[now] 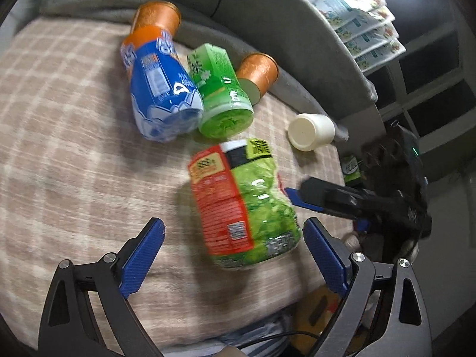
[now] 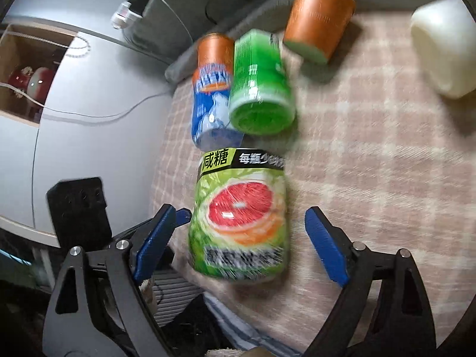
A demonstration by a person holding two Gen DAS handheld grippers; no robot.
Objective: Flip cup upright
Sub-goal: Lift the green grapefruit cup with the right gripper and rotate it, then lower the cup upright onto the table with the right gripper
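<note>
Checked blanket below; grapefruit bottle reading "减糖" mid-frame, white cup on its side right; both jaws apart.

Three bottles, two orange cups and one white cup lie on one checked blanket, with two grippers over it.

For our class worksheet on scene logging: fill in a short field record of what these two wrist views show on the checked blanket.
surface: checked blanket
nearest item: grapefruit-label bottle, lying on its side
white cup: on its side, untouched
orange cups: two, tipped over
left gripper: open, empty
right gripper: open, straddling the grapefruit-label bottle
</note>
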